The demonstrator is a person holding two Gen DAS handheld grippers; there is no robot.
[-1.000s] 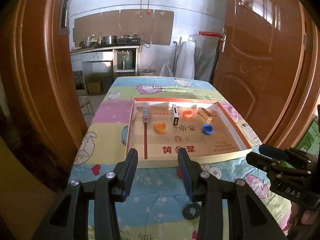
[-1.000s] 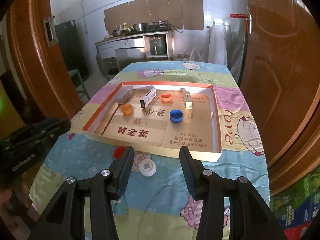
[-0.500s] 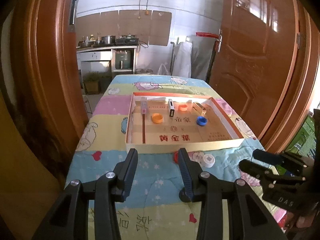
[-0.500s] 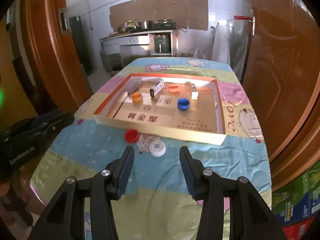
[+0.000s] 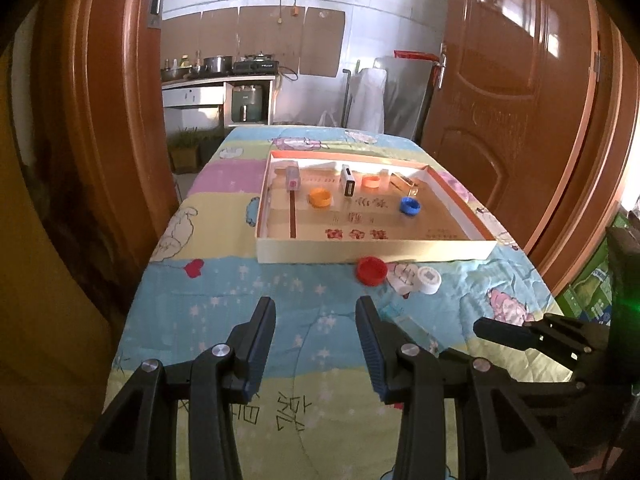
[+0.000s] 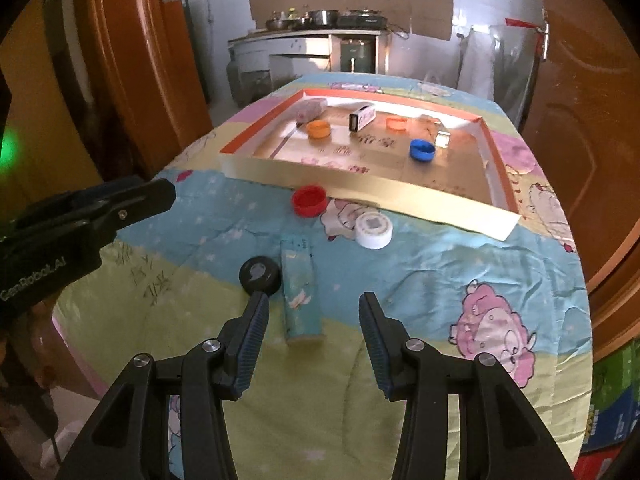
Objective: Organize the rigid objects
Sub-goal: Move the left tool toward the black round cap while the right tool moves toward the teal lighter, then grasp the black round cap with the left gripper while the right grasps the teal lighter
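Your right hand-held gripper (image 6: 310, 312) hangs over the bench (image 6: 420, 288) with its jaws parted and empty; a patterned box (image 6: 300, 296) lies flat between them, toward the 11 o'clock finger, untouched. A black disc (image 6: 259, 275) sits just beside that fingertip. Your left hand-held gripper (image 5: 316, 316) is likewise open, holding nothing, above bare cloth. At 12 o'clock from it stands the tray (image 5: 376, 251), carrying two orange caps (image 5: 320, 197), a blue cap (image 5: 410, 205) and small boxes. A red cap (image 6: 309, 200) touches the tray's near wall; a white cap (image 6: 373, 231) lies near it at 4 o'clock.
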